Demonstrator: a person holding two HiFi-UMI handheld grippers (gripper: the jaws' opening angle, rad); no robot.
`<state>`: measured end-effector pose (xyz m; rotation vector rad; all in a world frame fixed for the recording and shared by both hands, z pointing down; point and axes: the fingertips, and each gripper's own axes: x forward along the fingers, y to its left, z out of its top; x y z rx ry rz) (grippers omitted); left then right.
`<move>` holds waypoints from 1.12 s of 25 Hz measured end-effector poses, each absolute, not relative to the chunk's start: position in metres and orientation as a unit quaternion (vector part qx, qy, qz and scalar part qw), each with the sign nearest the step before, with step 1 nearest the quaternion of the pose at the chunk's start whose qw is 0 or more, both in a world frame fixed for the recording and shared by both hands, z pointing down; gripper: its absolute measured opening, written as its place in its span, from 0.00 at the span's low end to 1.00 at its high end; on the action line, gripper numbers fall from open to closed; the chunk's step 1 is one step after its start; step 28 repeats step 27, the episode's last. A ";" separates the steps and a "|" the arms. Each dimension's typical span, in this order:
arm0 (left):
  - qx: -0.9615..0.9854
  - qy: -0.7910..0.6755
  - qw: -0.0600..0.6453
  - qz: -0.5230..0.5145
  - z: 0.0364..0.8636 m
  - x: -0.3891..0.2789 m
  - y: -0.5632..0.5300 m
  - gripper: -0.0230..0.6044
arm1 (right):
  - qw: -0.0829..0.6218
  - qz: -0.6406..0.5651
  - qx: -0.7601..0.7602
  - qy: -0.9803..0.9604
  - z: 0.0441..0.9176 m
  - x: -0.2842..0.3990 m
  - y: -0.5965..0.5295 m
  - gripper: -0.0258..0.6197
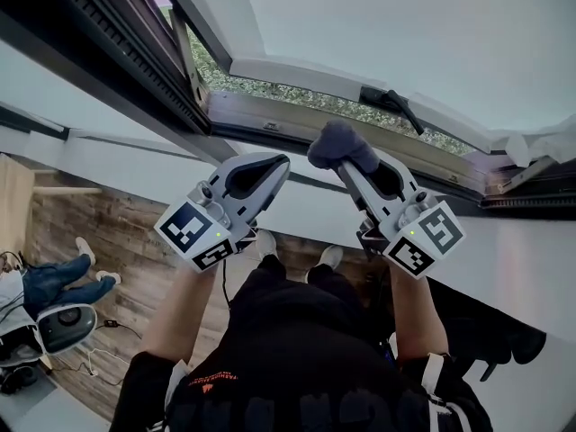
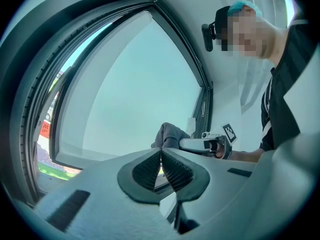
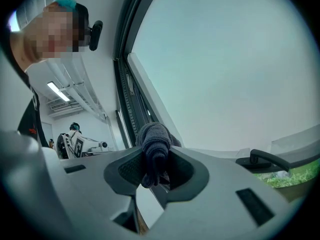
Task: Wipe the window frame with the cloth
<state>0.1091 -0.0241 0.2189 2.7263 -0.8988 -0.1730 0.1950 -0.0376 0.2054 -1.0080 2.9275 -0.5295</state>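
A dark grey cloth [image 1: 340, 144] is bunched at the tip of my right gripper [image 1: 346, 160], which is shut on it; in the right gripper view the cloth [image 3: 153, 145] hangs pinched between the jaws. The cloth sits just below the lower window frame [image 1: 297, 126]. My left gripper [image 1: 281, 162] is shut with nothing in it, its jaws [image 2: 161, 161] pressed together, held beside the right one a little below the frame. From the left gripper view the cloth [image 2: 170, 135] shows beyond my jaws.
The tilted window sash [image 1: 378, 25] opens upward, with a black handle [image 1: 392, 104] on its lower edge. Greenery shows through the gap. A white sill [image 1: 297, 196] lies beneath the grippers. Another person [image 1: 54, 282] sits on the wooden floor at left, beside a device [image 1: 54, 329].
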 end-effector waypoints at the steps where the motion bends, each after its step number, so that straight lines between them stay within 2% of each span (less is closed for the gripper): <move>1: 0.940 -0.309 0.132 -0.060 0.218 0.111 -0.025 0.08 | 0.001 -0.168 -0.321 0.932 0.204 0.196 -0.037 0.18; 28: 0.949 -0.286 0.115 -0.065 0.200 0.153 -0.035 0.08 | 0.003 -0.158 -0.329 0.931 0.189 0.232 -0.039 0.18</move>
